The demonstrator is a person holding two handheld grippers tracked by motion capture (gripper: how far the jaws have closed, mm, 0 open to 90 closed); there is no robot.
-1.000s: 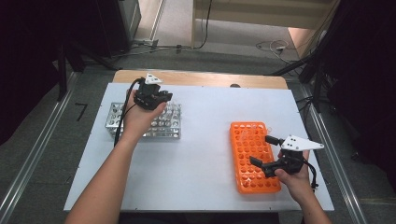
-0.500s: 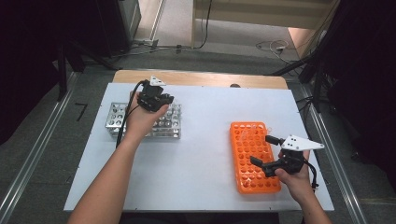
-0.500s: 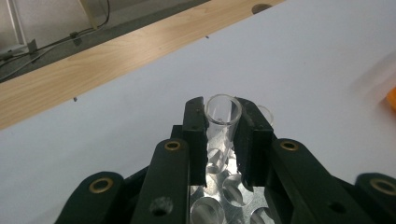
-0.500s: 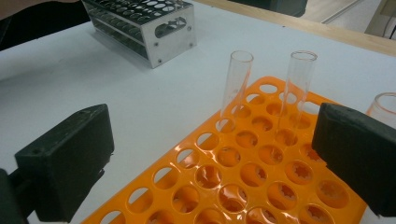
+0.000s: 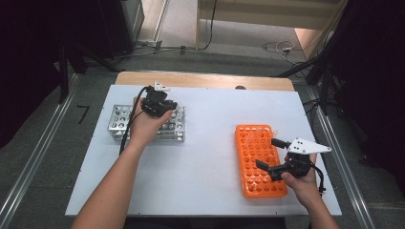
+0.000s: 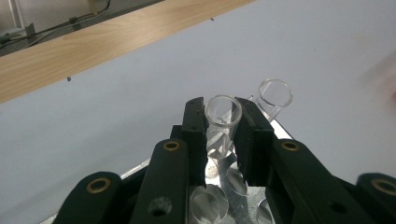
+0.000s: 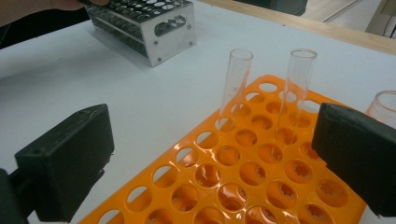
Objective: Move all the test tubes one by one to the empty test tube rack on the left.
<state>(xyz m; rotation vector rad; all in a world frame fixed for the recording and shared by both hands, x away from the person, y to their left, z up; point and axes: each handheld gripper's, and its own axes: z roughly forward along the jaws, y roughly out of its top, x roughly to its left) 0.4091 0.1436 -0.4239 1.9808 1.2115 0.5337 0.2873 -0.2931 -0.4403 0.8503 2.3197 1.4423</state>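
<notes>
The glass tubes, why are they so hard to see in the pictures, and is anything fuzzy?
In the left gripper view, the clear tube between the left gripper pads is see-through with pale glints; the right edge is smeared. In the right gripper view, the tubes in the orange rack are sharp, while the near jaws look soft. In the high view, the tubes nearly vanish against the metal rack.

The white table (image 5: pixel 205 157) is evenly bright under soft overhead light, with weak shadows; the room around it is very dark. Near the left gripper (image 6: pixel 223 133), the glass tube (image 6: pixel 223 122) is sharp, while the right edge is blurred.
</notes>
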